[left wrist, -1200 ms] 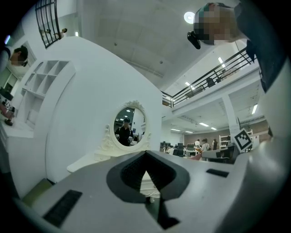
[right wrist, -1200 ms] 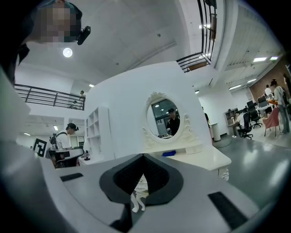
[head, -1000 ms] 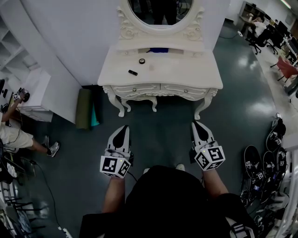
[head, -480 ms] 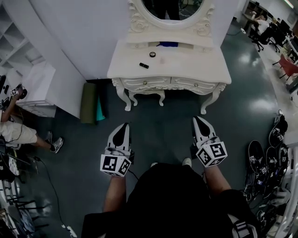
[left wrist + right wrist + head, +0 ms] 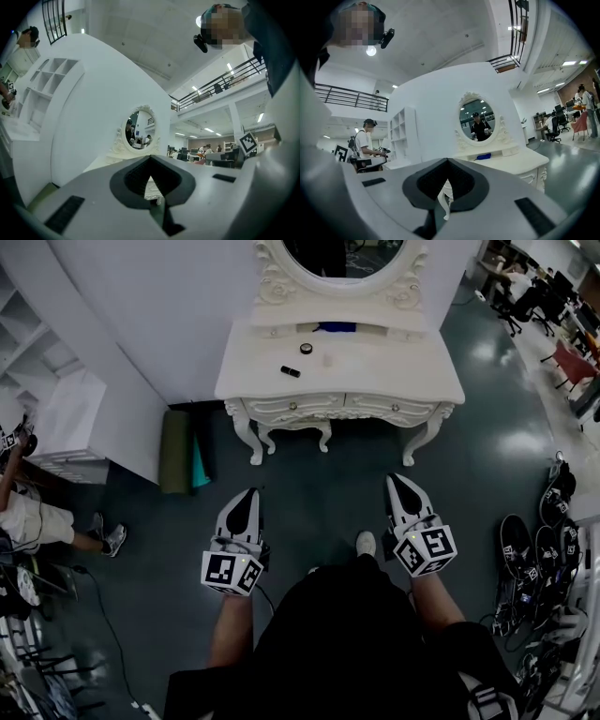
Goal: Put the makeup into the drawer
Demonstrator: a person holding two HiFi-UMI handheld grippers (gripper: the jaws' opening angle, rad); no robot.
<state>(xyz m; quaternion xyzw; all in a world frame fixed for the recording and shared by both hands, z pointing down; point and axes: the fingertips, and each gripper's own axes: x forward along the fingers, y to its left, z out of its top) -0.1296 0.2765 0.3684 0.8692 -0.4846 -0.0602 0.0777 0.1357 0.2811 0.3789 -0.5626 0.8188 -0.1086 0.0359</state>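
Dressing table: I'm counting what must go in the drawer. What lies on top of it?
On the table top: a round black case, a black tube, a small pale item, and something blue on the back shelf. The drawers are shut, so their insides are hidden.

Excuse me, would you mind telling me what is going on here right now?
A person stands a little back from a white dressing table, holding the left gripper and right gripper out level, both shut and empty. A small round black case and a black tube lie on the tabletop, untouched. The drawers below are closed, so these items are not yet put away.
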